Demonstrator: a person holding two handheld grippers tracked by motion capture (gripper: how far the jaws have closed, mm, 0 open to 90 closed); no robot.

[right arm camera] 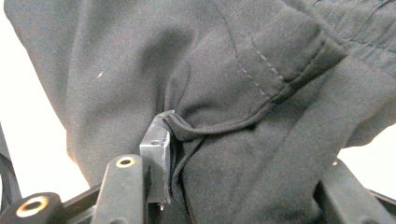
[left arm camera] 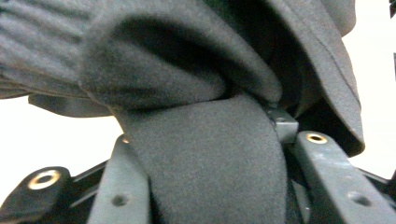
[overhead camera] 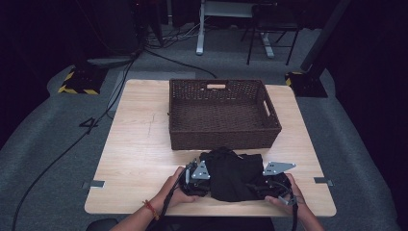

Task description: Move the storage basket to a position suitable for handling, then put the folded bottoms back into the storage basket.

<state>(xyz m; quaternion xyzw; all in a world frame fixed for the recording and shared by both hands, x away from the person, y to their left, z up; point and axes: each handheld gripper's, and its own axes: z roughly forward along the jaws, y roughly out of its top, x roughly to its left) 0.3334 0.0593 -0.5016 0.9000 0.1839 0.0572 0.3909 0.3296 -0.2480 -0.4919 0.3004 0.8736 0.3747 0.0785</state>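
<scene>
A bunched black garment lies on the wooden table near its front edge, just in front of a brown wicker basket. My left gripper holds the garment's left side and my right gripper holds its right side. In the left gripper view, thick black fabric is pinched between the jaws. In the right gripper view, a folded hem of the black cloth is clamped between the jaws. The fingertips are hidden by the cloth in both views.
The basket is empty, with cut-out handles on its far and right walls. Beyond the table are grey carpet, cables, a yellow-and-black striped base and desk legs. Bare tabletop extends to the left of the garment.
</scene>
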